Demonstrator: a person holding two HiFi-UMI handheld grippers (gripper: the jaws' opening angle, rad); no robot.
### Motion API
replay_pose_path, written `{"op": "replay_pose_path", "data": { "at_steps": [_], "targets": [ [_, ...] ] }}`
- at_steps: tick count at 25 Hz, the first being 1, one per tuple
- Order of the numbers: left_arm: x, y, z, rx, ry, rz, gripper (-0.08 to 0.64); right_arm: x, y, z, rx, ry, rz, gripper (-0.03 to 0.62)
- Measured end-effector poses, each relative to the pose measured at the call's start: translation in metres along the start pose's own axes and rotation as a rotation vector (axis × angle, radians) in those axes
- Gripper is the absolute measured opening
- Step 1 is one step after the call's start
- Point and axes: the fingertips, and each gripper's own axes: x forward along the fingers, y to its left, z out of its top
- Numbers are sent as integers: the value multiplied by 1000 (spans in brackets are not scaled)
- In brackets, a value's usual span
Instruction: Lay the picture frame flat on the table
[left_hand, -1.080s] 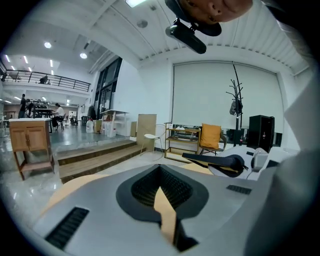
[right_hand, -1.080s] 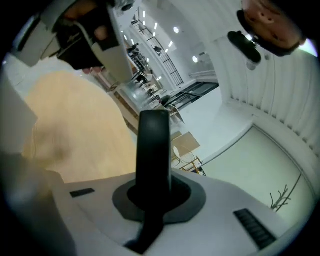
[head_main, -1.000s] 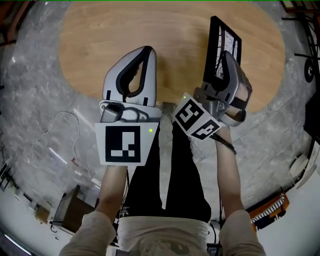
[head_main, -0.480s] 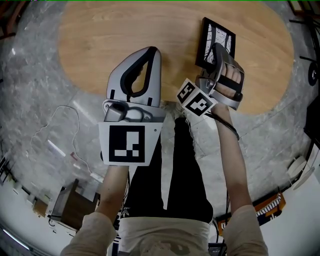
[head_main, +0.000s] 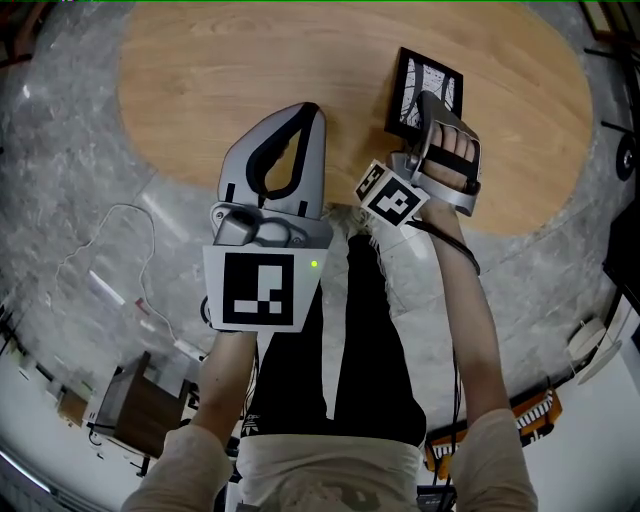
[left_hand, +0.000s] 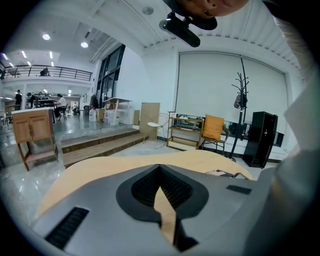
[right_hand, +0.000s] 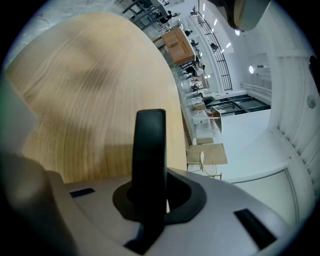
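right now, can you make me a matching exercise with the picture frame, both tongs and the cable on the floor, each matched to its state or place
Things:
1. picture frame
2. left tongs
3. right tongs
4. cable

States or places:
a. white, lying on the grey floor
b. shut, nothing between them
c. black-rimmed, over the wooden table, gripped at one edge
d. shut on a black edge

Pairs: 1-c, 2-b, 3-d, 4-a

Overhead plus two low, common table
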Motion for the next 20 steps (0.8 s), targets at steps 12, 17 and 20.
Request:
{"op": "replay_pose_path", "data": {
  "at_steps": [12, 17, 20],
  "targets": [
    [-1, -6, -2, -20, 15, -18, 11, -6, 31, 2, 18, -29, 319, 156],
    [-1, -13, -5, -13, 22, -33, 11, -11, 32, 3, 63, -60, 461, 209],
    [-2, -15, -6, -16, 22, -38, 11, -15, 35, 5, 69, -75, 558, 250]
  ]
}}
